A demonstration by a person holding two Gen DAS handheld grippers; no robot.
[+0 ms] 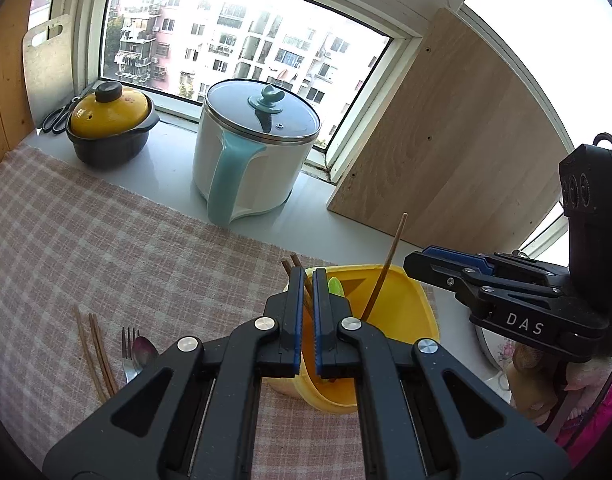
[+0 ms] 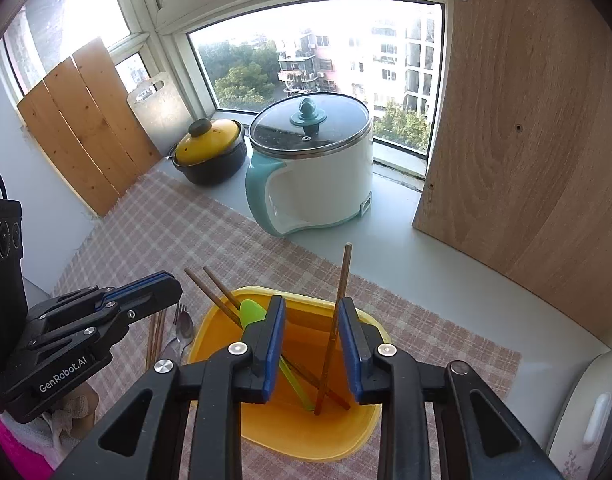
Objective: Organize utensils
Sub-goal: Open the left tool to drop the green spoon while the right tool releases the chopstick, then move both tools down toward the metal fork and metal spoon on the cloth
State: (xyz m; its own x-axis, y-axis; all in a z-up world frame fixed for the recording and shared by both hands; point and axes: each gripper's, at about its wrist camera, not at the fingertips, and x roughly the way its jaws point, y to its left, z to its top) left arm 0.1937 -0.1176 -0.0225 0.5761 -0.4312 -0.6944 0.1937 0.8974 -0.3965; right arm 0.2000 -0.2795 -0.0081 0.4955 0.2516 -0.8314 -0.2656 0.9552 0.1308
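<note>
Right gripper (image 2: 310, 344) parted over yellow tub (image 2: 370, 436), loose chopstick (image 2: 334, 328) leaning upright between the pads, not pinched. Left gripper (image 1: 305, 320) closed, empty, just beside the tub's near rim. In tub: two more chopsticks (image 2: 213, 296), green spoon (image 2: 251, 314). On checked cloth (image 1: 105, 240) left of tub: chopsticks (image 1: 95, 354), fork (image 1: 127, 350), spoon (image 1: 143, 350).

Your grey windowsill counter (image 2: 446, 280) carries a checked cloth (image 1: 105, 240), electric pot (image 1: 257, 152), and casserole (image 1: 109, 128); the cloth bears a yellow bin (image 2: 370, 432), chopsticks (image 1: 97, 356), fork (image 1: 126, 344), and spoon (image 1: 143, 350).
</note>
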